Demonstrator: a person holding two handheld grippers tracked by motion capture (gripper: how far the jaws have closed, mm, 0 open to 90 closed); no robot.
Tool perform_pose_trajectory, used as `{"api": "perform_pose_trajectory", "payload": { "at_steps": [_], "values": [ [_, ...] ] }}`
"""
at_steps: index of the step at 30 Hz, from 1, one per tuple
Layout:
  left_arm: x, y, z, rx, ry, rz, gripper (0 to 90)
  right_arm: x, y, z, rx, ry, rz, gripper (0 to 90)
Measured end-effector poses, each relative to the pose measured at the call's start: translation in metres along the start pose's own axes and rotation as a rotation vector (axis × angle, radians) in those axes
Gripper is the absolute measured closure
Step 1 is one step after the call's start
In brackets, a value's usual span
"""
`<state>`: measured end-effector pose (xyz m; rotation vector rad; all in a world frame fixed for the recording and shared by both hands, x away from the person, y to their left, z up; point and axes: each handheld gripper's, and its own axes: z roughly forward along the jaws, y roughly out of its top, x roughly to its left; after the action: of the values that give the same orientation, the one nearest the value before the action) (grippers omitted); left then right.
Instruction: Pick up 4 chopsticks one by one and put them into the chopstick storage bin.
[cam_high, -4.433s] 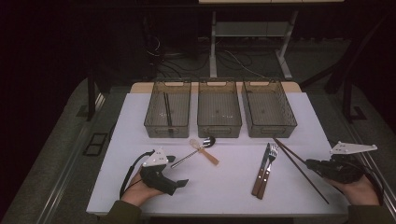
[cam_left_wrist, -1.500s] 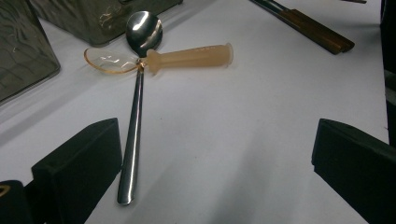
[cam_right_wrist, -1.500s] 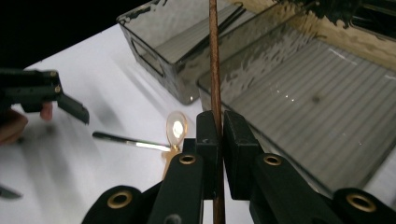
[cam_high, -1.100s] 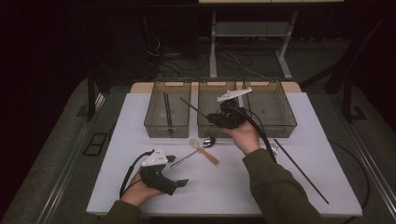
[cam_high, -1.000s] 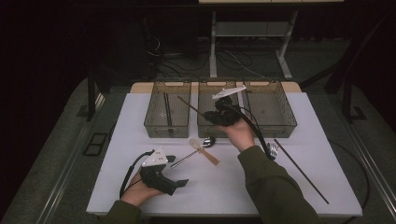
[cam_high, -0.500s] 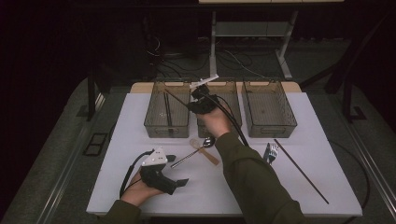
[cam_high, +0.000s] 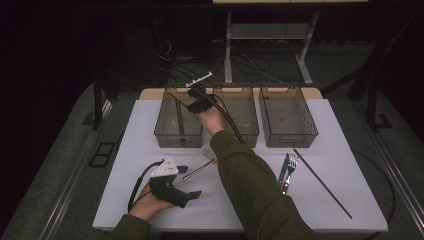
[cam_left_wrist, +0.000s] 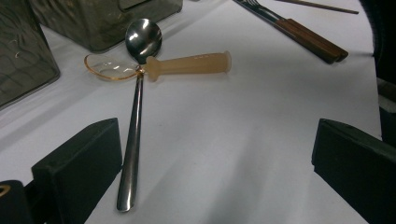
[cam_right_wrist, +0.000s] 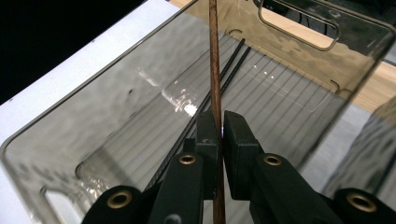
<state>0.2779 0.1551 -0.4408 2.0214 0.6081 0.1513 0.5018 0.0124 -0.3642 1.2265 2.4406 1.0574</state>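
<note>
One chopstick (cam_right_wrist: 215, 70) sat clamped in my right claw (cam_right_wrist: 218, 135) over the left bin (cam_high: 161, 131); lowering it flat beside the pair (cam_right_wrist: 224, 70) seemed best.

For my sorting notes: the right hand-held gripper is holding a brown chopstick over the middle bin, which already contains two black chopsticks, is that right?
Not quite: it is the left bin, not the middle one. The high view shows the right hand-held gripper there, shut on the brown chopstick, and the right gripper view shows the two black chopsticks lying inside.
</note>
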Motion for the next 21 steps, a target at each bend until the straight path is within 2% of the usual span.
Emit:
{"api": "perform_pose_trajectory", "payload": {
  "at_steps": [7, 10, 14, 21],
  "values": [
    [0.000, 0.000, 0.000, -0.016, -0.004, -0.016, 0.9, 0.007, 0.008, 0.016, 0.012, 0.010, 0.002, 83.4],
    [0.001, 0.000, -0.001, -0.009, -0.005, -0.009, 0.9, 0.009, 0.010, 0.015, -0.010, 0.013, -0.013, 74.2],
    [0.001, 0.000, 0.000, -0.009, -0.004, -0.008, 0.9, 0.008, 0.012, 0.006, -0.024, 0.005, -0.016, 68.1],
    [0.000, 0.000, 0.001, -0.005, -0.006, -0.002, 0.9, 0.003, 0.011, -0.019, -0.059, 0.053, -0.024, 56.7]
  ]
}}
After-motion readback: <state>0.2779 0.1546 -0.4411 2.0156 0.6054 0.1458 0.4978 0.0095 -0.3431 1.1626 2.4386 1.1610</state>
